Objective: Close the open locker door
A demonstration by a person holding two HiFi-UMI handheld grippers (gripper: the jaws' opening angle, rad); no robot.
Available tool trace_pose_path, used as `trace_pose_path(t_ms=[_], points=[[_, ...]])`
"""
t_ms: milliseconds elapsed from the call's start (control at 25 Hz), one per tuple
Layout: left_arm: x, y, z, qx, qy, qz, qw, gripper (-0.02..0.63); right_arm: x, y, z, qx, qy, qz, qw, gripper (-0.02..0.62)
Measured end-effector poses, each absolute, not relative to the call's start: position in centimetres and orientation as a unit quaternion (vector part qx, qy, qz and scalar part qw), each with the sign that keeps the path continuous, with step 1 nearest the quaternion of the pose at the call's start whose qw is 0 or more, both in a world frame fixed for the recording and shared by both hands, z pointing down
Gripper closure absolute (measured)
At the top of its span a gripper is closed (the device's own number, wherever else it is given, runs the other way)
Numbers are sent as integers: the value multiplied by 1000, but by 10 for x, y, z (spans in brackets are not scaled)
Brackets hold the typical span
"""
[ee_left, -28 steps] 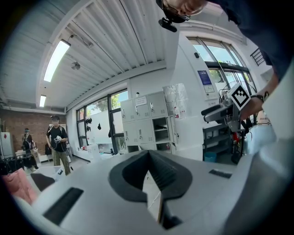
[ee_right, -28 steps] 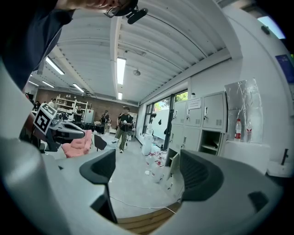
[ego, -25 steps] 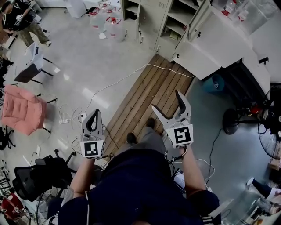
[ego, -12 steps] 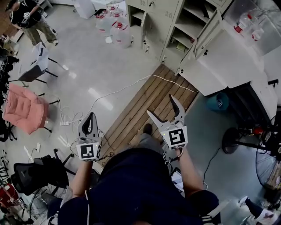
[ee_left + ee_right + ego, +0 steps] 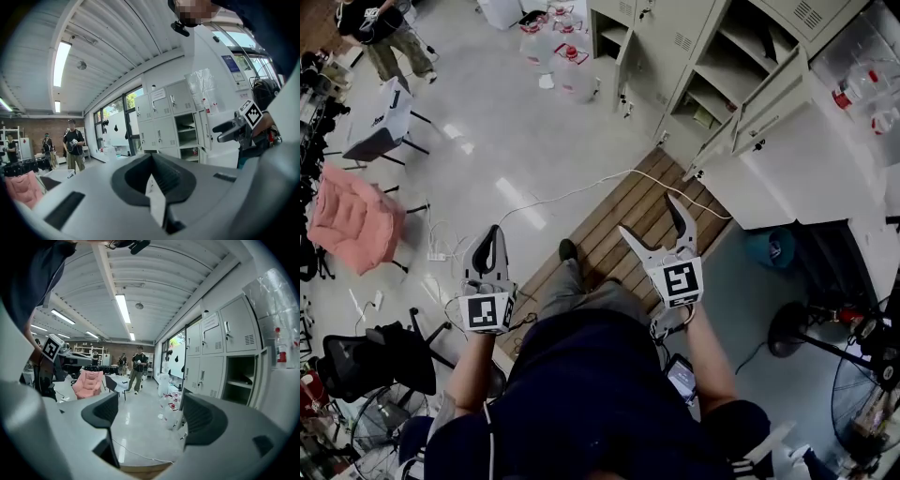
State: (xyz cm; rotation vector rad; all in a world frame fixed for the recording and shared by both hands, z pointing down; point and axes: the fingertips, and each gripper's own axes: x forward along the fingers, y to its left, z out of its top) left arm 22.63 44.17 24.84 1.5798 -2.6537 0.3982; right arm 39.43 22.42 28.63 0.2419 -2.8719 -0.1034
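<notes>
A bank of grey lockers point(image 5: 675, 42) stands ahead at the top right of the head view. One tall door point(image 5: 755, 108) hangs open beside bare shelves point(image 5: 722, 70); a smaller door point(image 5: 624, 58) further left is open too. My left gripper point(image 5: 492, 234) is shut on nothing, held over the floor at lower left. My right gripper point(image 5: 649, 215) is open and empty above a wooden floor panel point(image 5: 614, 220), well short of the lockers. The left gripper view shows shut jaws point(image 5: 151, 159) and the open locker point(image 5: 186, 133). The right gripper view shows spread jaws point(image 5: 150, 413) and an open compartment point(image 5: 240, 378).
Water bottles point(image 5: 558, 56) stand on the floor by the lockers. A white cable point(image 5: 572, 192) crosses the floor. A pink chair point(image 5: 342, 216), office chairs point(image 5: 380, 117), a teal bin point(image 5: 773, 248) and a fan point(image 5: 862, 347) surround me. A person point(image 5: 380, 28) stands far left.
The lockers have come lower and nearer in the head view as the person walks towards them. Both grippers keep their states, left shut and right open.
</notes>
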Motion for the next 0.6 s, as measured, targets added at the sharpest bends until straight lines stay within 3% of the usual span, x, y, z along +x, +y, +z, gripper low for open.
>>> trace_pose_path(t_ms=[600], points=[[59,346,299,566,-819,96,0,601,229,127,382,151,-978,-23,143,161]])
